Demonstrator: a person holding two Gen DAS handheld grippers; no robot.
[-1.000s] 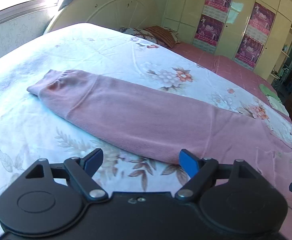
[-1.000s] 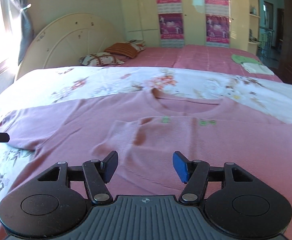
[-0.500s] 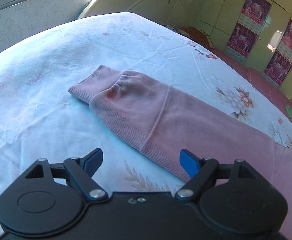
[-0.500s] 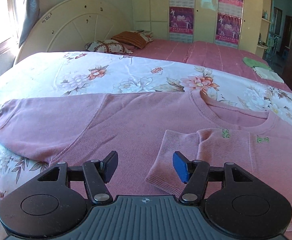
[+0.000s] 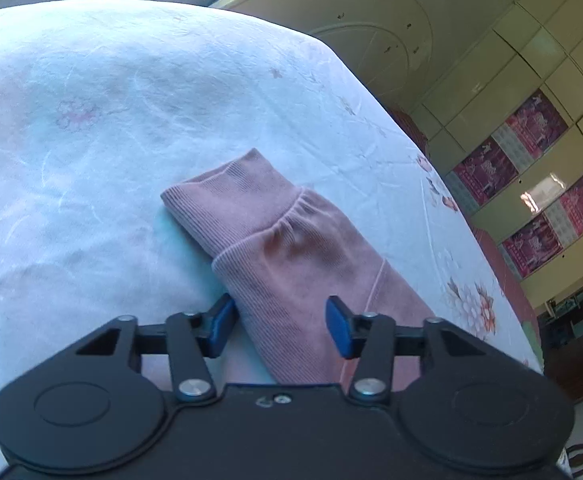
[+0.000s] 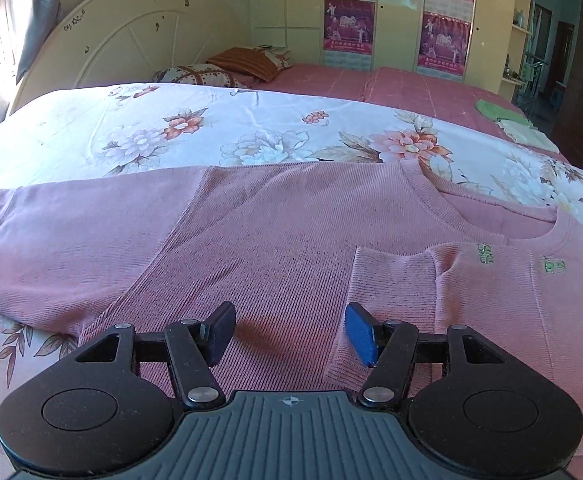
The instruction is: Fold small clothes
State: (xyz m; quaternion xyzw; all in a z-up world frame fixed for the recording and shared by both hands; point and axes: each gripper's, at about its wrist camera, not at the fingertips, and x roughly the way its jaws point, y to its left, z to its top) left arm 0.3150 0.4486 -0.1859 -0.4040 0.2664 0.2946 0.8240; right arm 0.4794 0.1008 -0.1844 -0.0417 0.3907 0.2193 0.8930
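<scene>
A: Bedsheet [image 5: 91, 120] fills the left side of the left wrist view, pale, with faint pink flowers washed out by the light. What lies on it?

B: One sleeve [image 5: 283, 256] of the pink sweater [image 6: 251, 240], flat, its ribbed cuff [image 5: 231, 196] pointing away. The sleeve's near end is cut off under the black body of the left gripper [image 5: 280, 325].

A: And how do those tongs stand?

B: Wide apart, holding nothing. The left blue pad is at the sleeve's edge over the sheet, and the right pad is over the sleeve. Whether either pad touches the cloth I cannot tell.

A: Further right in that view?

B: A cream headboard [image 5: 371, 40], then a wardrobe [image 5: 531, 100] with magenta posters [image 5: 531, 128]; their print is too small to read.

A: Now the right wrist view, from the left.

B: A grey curtain [image 6: 39, 12] at the edge, a blown-out window, and pillows [image 6: 231, 68] by the headboard. The sweater lies spread on the floral sheet, and its left sleeve runs out of the frame. The other sleeve [image 6: 451, 280] is folded over the chest, cuff toward the middle, with two small green marks [image 6: 485, 252] that are illegible.

A: The right gripper [image 6: 290, 333]?

B: Wide apart too, empty, low over the sweater's body, the right pad at the folded cuff. The hem is hidden beneath it. At far right is green cloth [image 6: 495, 110] on a pink bedspread [image 6: 411, 84].
</scene>
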